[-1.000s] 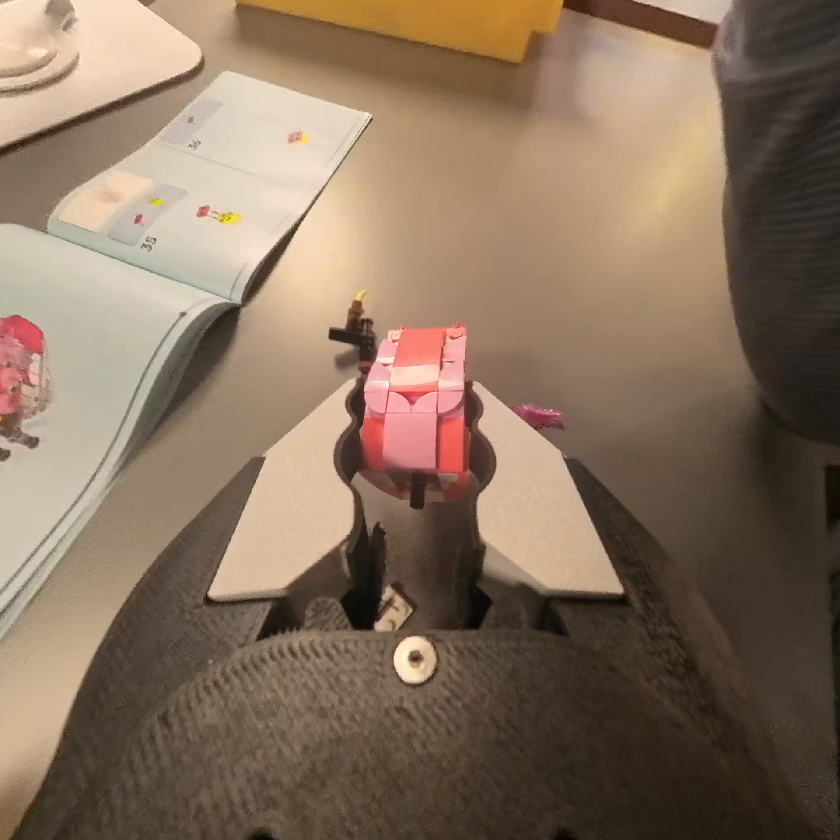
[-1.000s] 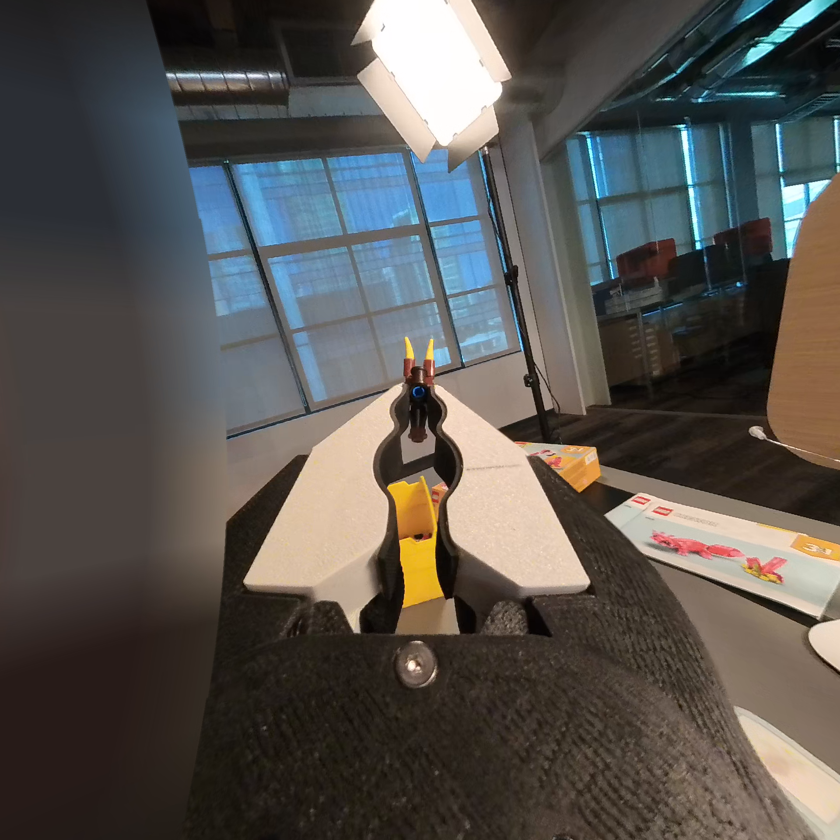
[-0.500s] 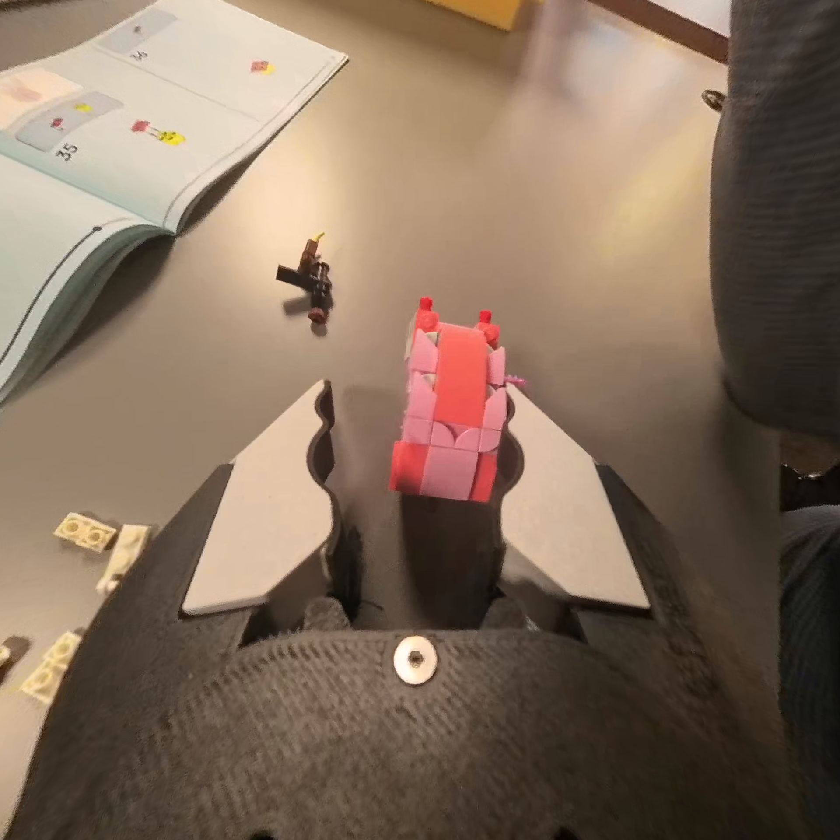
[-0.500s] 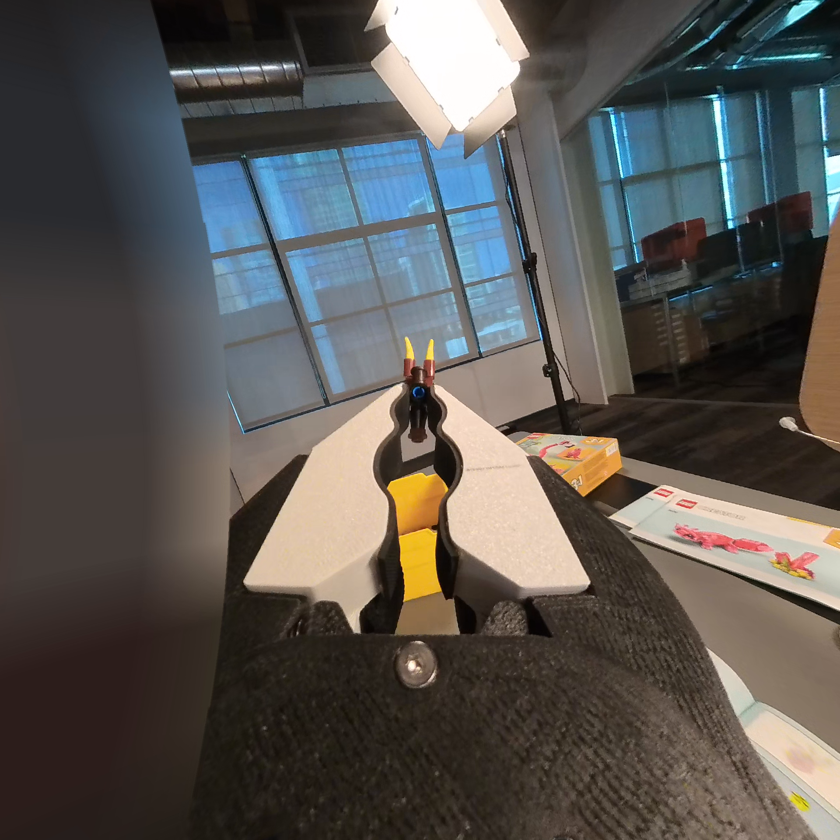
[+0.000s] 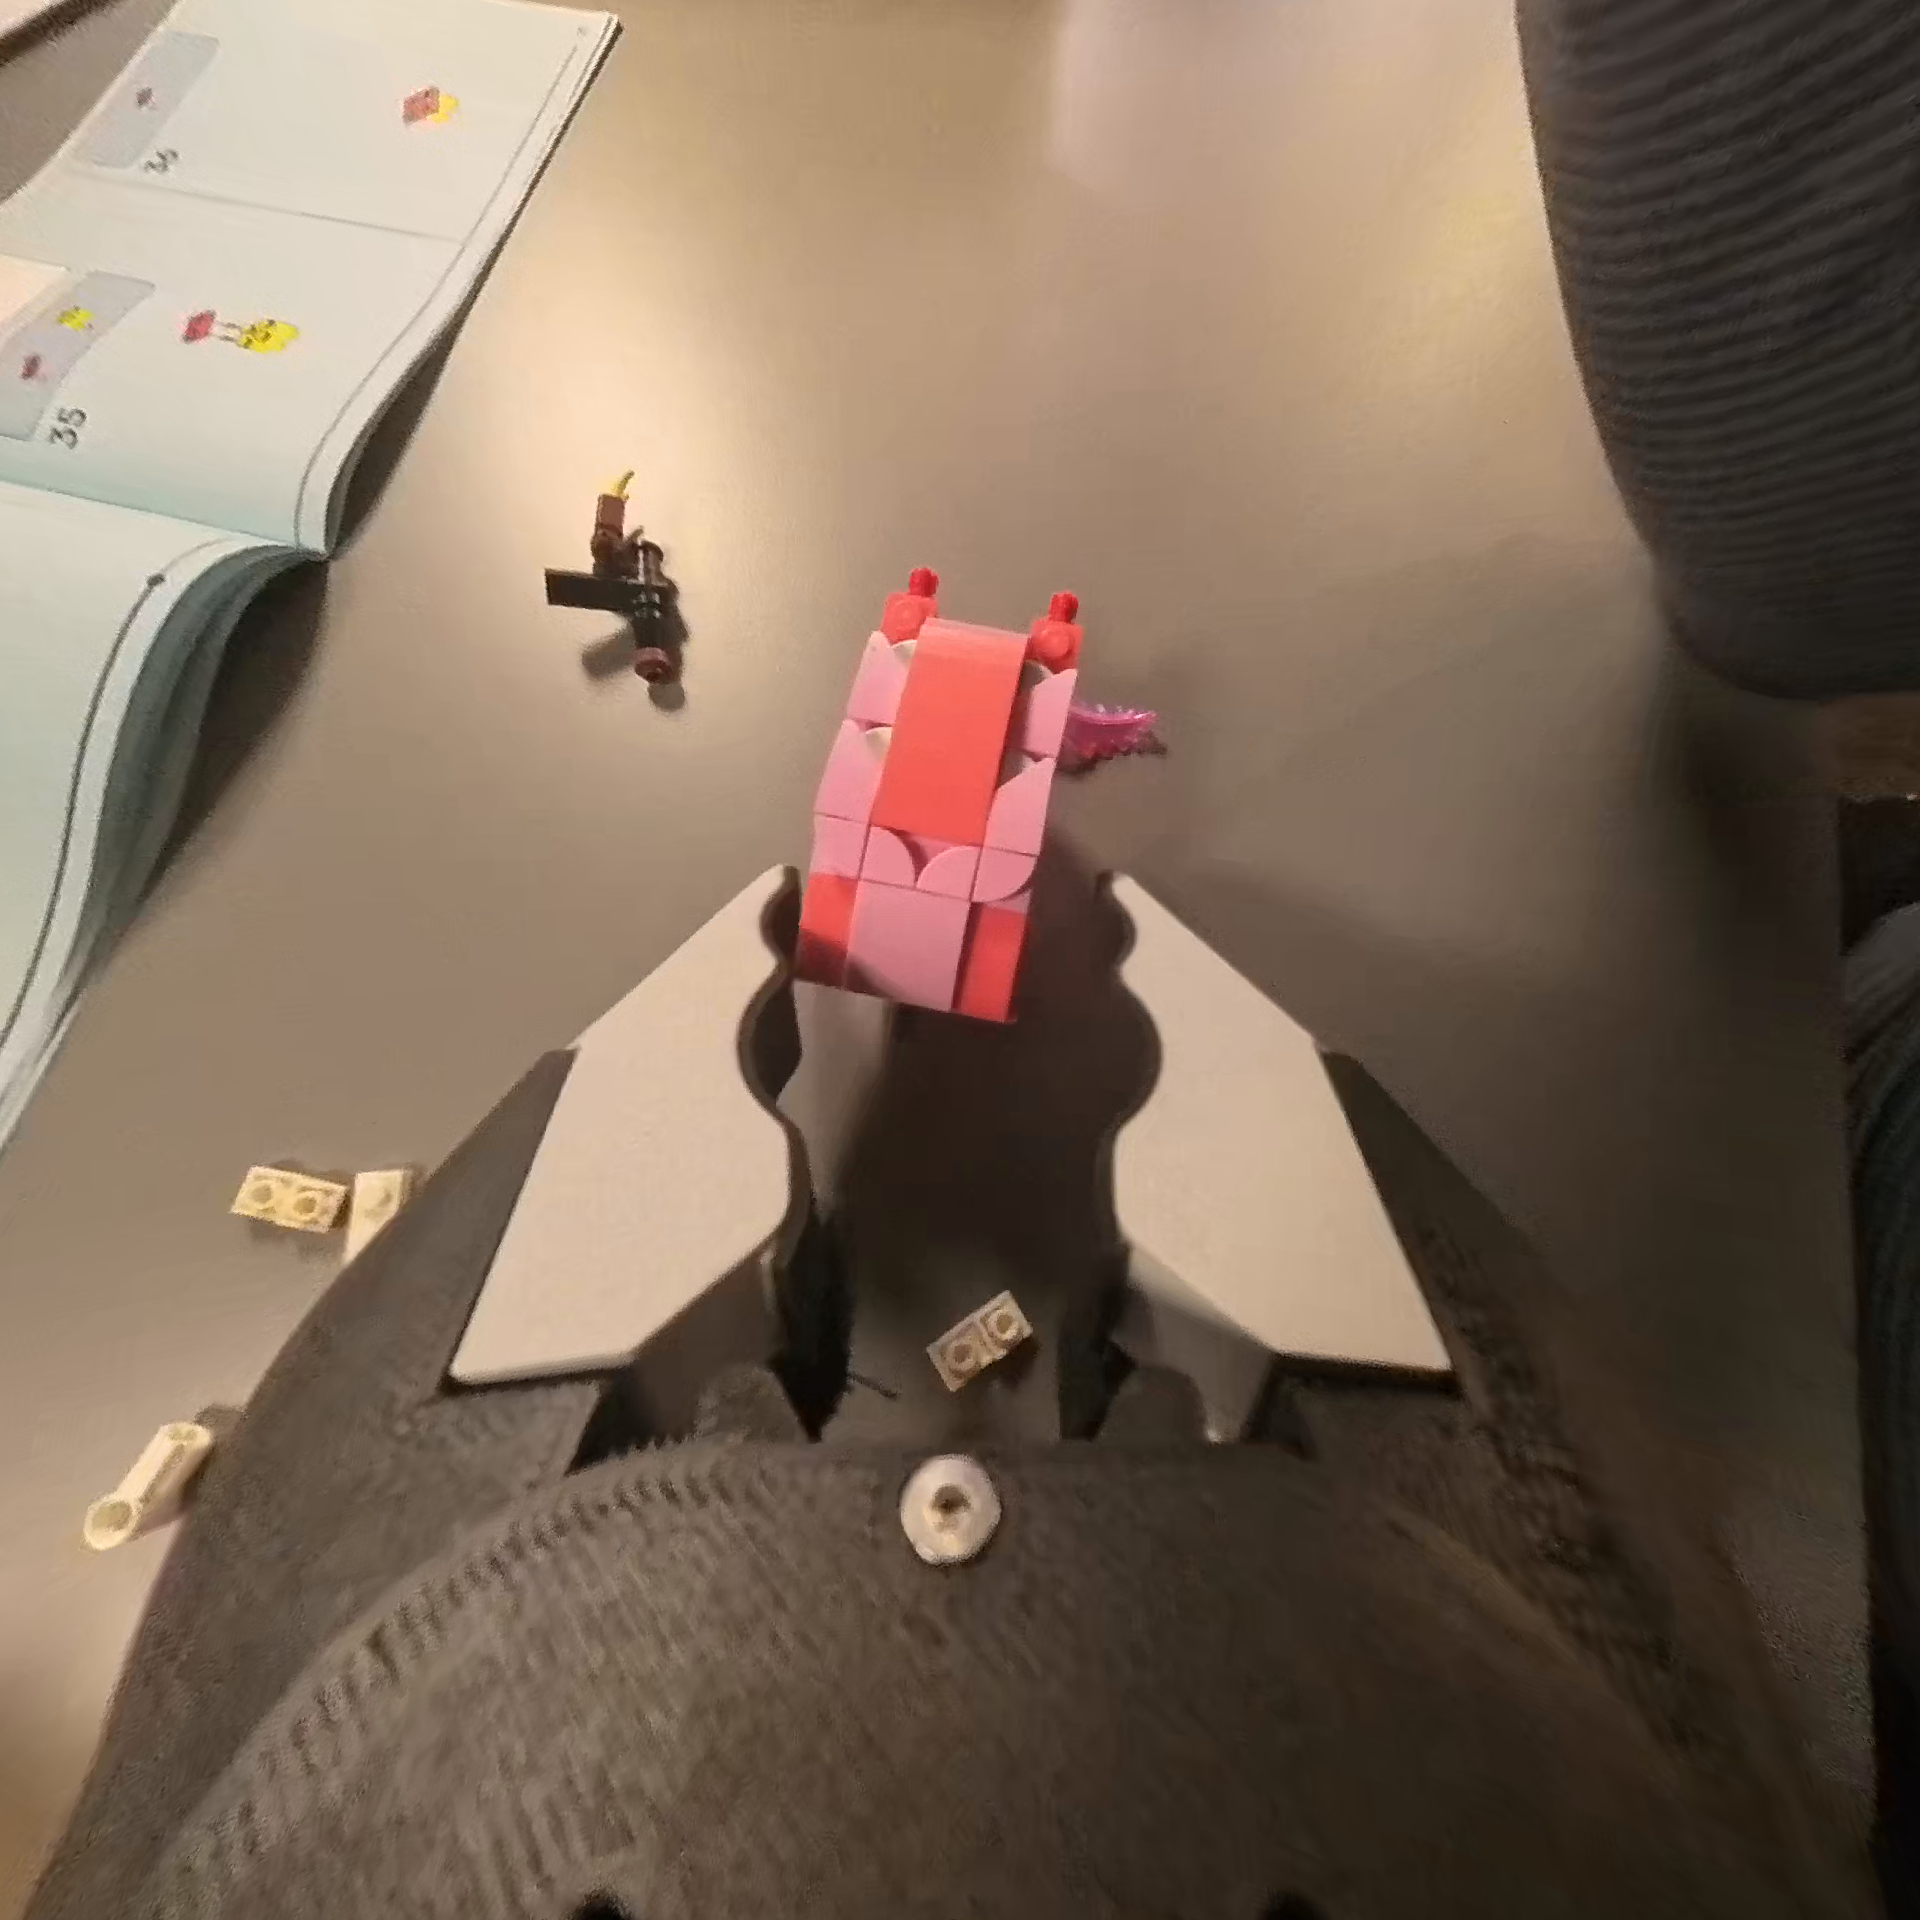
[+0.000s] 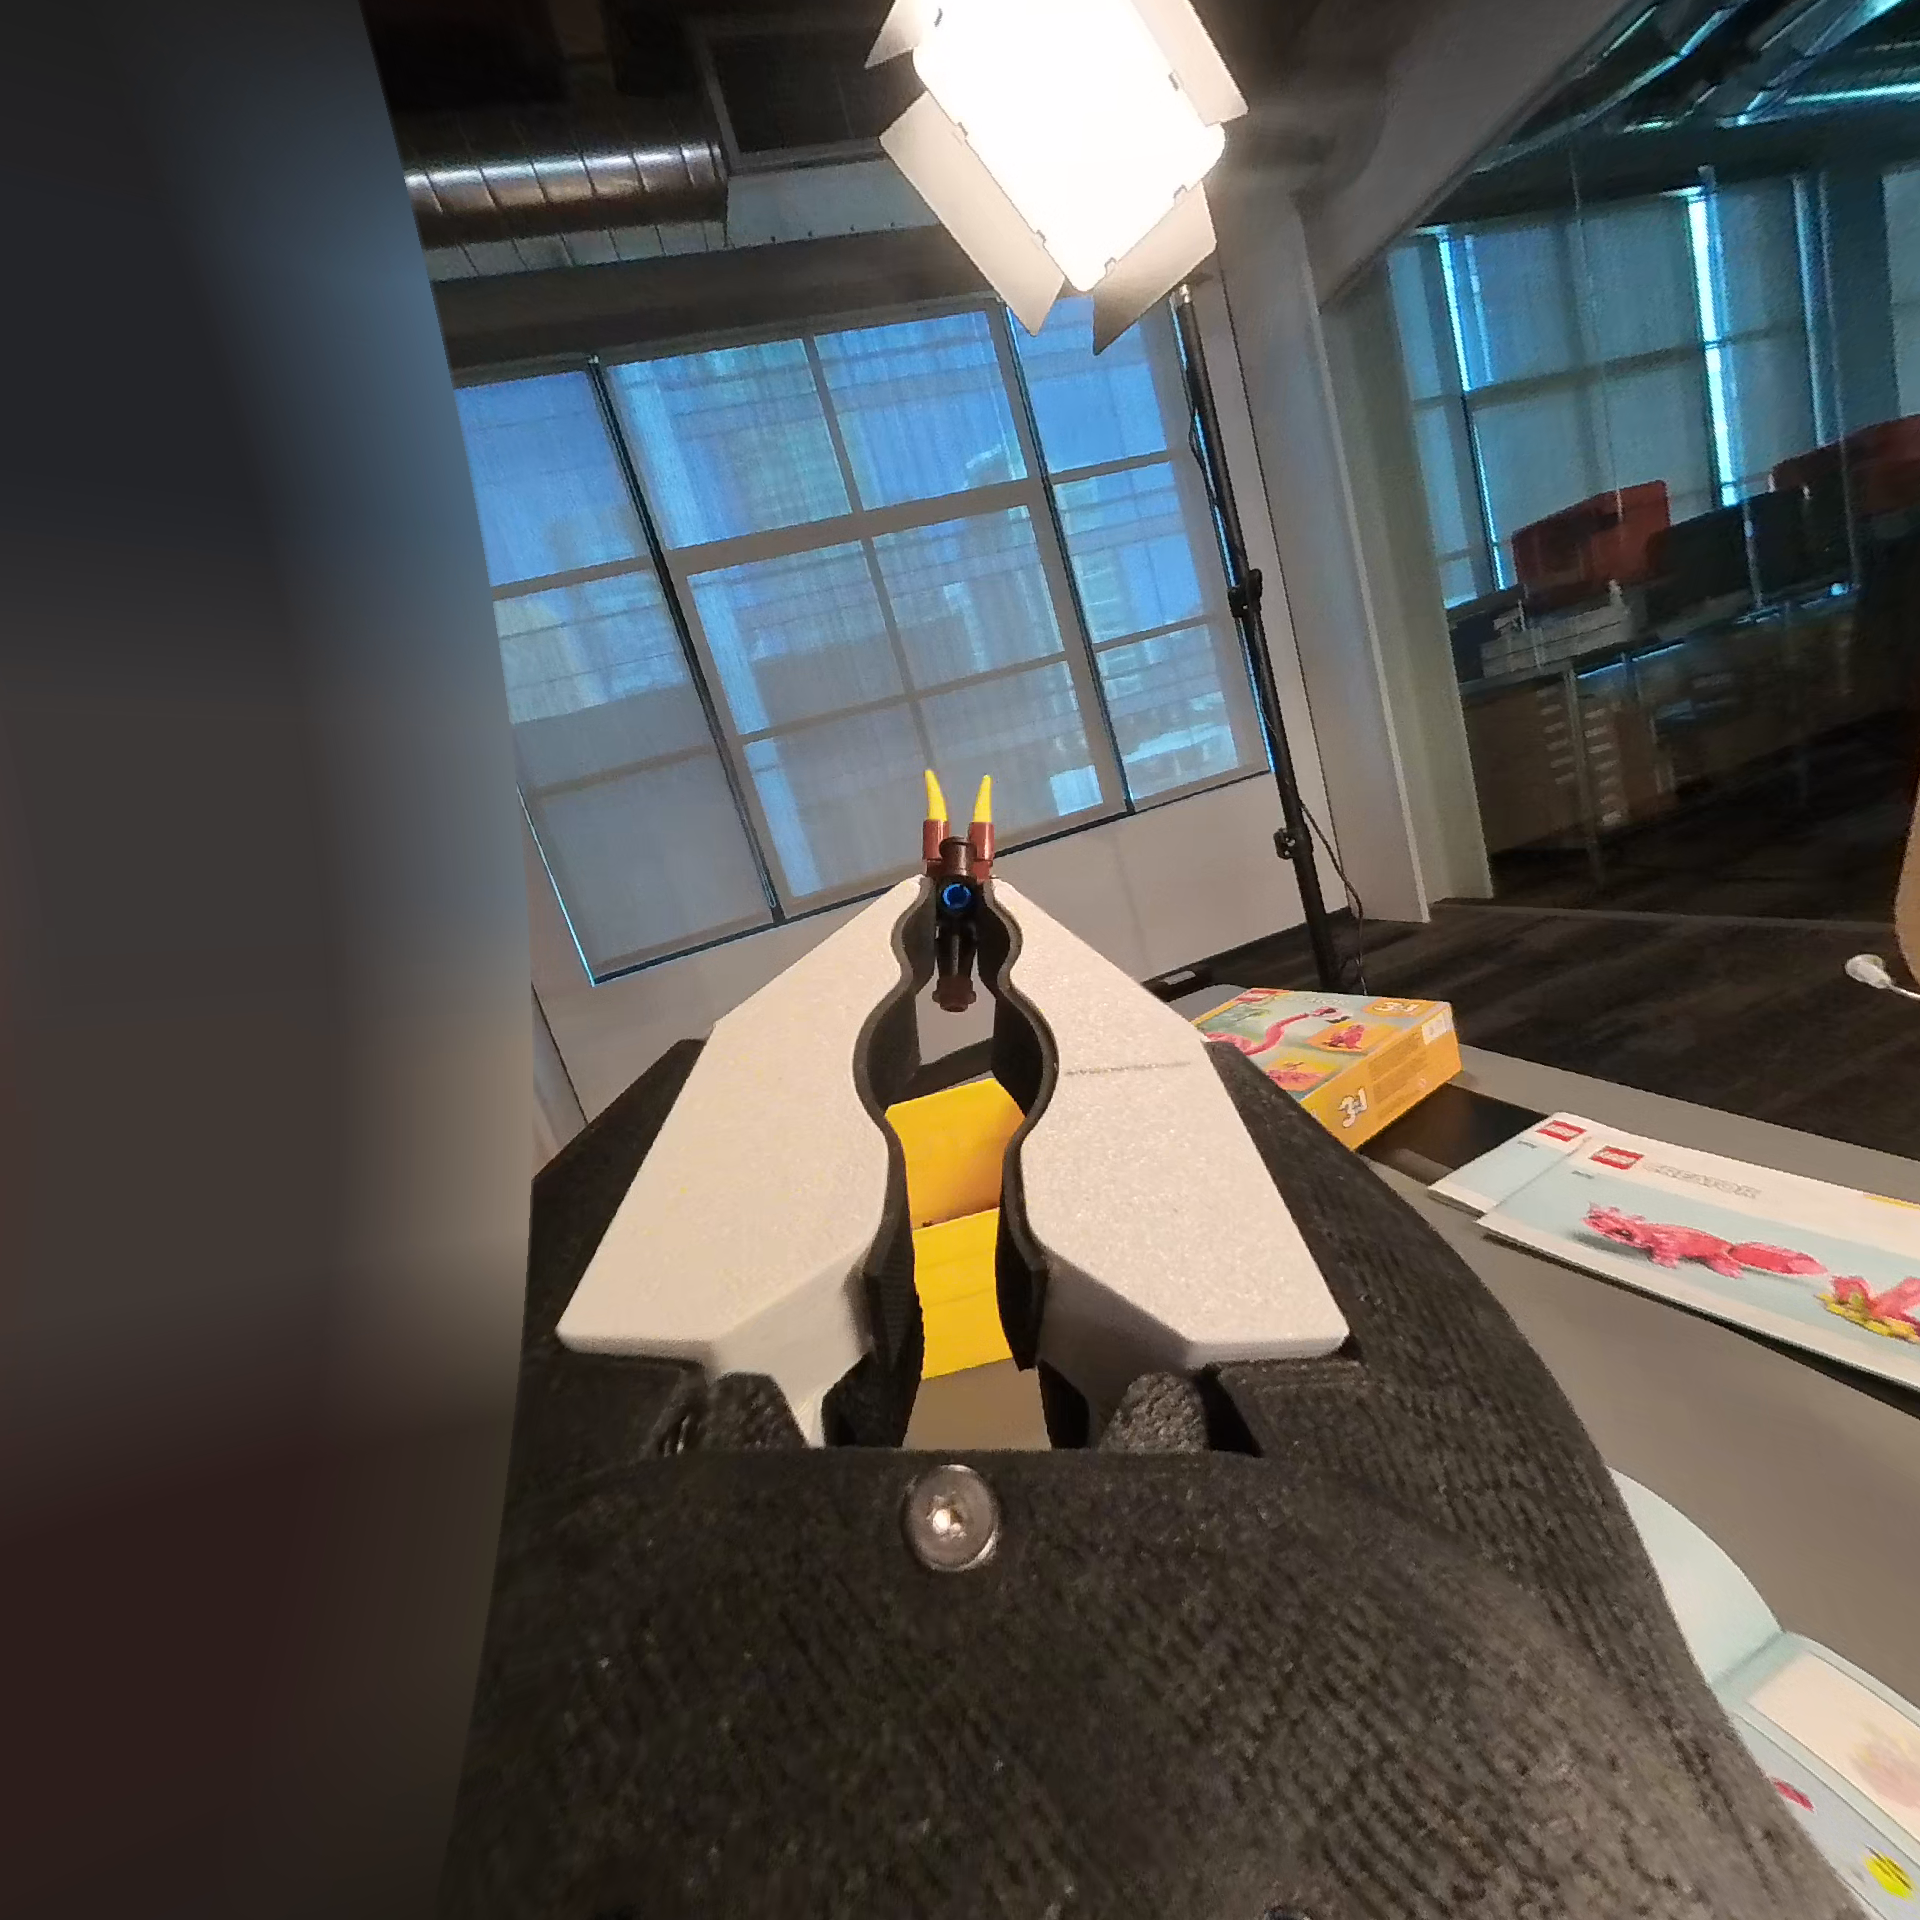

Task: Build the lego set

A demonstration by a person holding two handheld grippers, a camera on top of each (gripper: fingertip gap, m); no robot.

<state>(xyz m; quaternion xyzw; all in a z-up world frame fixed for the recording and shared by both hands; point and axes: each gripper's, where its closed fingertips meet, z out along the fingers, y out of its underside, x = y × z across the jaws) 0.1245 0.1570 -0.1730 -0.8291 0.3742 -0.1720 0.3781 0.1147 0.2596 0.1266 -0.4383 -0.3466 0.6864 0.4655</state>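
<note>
The left tool is open. Its two grey fingers stand wide apart, low over the worktop. A pink and red brick block sits on the worktop with its near end between the fingertips. It is close to the left finger — maybe touching it, the picture is too blurry there to be sure — and a clear gap shows on the right side, so nothing is being squeezed.

The block is made of many small hard bricks clicked together. It looks light and stiff, with smooth, slippery tops. It could pop apart if pinched on a loose edge, so the flat long sides look like the best place to hold it.

The right tool is lifted up in the air and closed on a small dark piece with two yellow horns. The tips press it on both sides. It is tiny and thin, so it could twist or slip out.

Counting — one pink and red block, one purple spiky bit just beside it, one more small dark horned piece lying on the worktop, and four cream bits near the left tool: two flat ones side by side, a little tube, and one flat one. One open booklet lies nearby. In the right view there is one yellow box.
</note>
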